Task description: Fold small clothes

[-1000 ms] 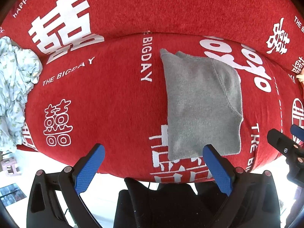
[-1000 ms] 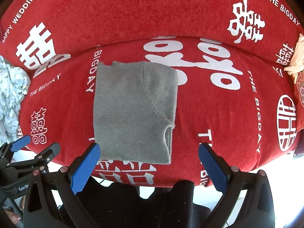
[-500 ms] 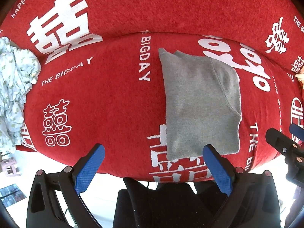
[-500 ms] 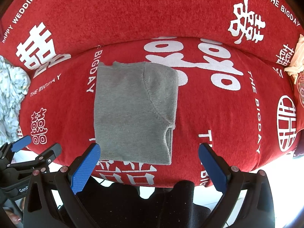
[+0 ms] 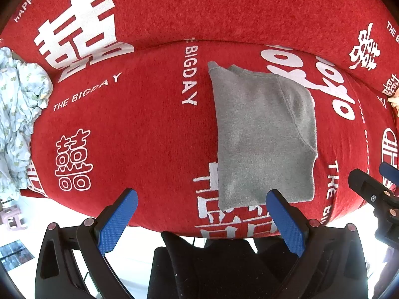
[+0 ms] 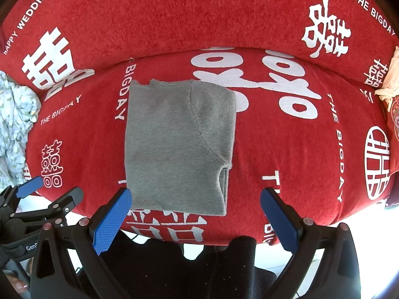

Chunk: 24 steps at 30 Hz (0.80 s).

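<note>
A small grey garment [image 5: 261, 134] lies folded into a flat rectangle on the red sofa seat [image 5: 139, 129]; it also shows in the right wrist view [image 6: 177, 144]. My left gripper [image 5: 202, 214] is open and empty, held near the seat's front edge, with its right finger by the garment's near left corner. My right gripper [image 6: 197, 211] is open and empty, just in front of the garment's near edge. Each gripper shows at the side of the other's view: the right one [image 5: 374, 194], the left one [image 6: 49, 194].
A crumpled pale printed cloth [image 5: 17, 122] lies at the seat's left end. A cream item [image 6: 389, 79] sits at the right end. The red backrest [image 6: 199, 12] rises behind. The bright floor and a dark object lie below the front edge.
Both grippers have stayed open and nearly still. The view has shifted only slightly; the garment has not moved.
</note>
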Tool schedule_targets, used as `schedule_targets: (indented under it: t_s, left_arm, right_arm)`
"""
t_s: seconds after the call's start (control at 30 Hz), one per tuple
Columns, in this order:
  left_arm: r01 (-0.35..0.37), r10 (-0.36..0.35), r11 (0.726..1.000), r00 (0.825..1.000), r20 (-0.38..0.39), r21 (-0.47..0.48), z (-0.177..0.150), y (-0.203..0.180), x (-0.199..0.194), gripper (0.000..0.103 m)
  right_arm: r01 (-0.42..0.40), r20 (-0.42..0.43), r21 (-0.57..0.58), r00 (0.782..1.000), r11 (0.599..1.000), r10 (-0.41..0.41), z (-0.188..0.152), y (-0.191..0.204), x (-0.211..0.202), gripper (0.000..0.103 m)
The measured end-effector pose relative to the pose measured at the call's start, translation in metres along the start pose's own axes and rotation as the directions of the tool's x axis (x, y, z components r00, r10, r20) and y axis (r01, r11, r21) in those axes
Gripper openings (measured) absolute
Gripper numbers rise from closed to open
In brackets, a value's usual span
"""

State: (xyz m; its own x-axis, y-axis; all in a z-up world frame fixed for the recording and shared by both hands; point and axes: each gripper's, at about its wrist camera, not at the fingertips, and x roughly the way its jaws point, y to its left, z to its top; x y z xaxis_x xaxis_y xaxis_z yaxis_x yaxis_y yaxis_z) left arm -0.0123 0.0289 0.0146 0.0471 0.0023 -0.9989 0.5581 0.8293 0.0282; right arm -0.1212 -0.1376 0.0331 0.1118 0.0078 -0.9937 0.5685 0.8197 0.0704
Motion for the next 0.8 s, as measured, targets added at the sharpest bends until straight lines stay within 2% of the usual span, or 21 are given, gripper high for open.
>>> schedule_targets:
  t_s: [0.8]
  left_arm:
    - [-0.039,0.038,0.999,0.999,0.024,0.017,0.0024,-0.0058,-0.0028,0.103]
  right_arm:
    - [0.002,-0.002,-0.007,1.0,1.0,-0.002,0.0009,0.0001,0.0014,0.103]
